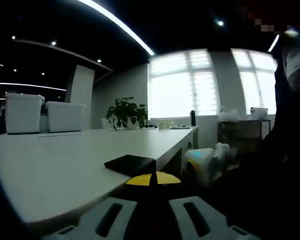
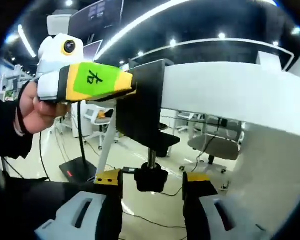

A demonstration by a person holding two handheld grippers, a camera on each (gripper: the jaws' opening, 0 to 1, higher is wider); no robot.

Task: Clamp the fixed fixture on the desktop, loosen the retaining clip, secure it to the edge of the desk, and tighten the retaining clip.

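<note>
Nearest in the right gripper view are the right hand-held gripper's (image 2: 152, 186) yellow-tipped jaws, standing apart on either side of the black knob (image 2: 151, 179) at the bottom of the clamp's screw. They flank it closely, but I cannot tell whether they touch it. The screw rises into the black clamp (image 2: 140, 107), a C-shaped fixture set over the edge of the white desk (image 2: 230, 87), its top arm above the edge and the screw below. From the left of that view the left hand-held gripper (image 2: 121, 84) reaches in, held by a hand (image 2: 32, 107) in a dark sleeve; its yellow and green tip is closed on the clamp's upper part.

In the left gripper view, the left hand-held gripper's own jaws (image 1: 152, 181) rise from the bottom, yellow tips pressed together on the black clamp (image 1: 131, 164) lying on the near edge of the desk (image 1: 55, 160). Farther along the desk stand two white bins (image 1: 42, 114) and a potted plant (image 1: 125, 113), before bright windows (image 1: 185, 85).
</note>
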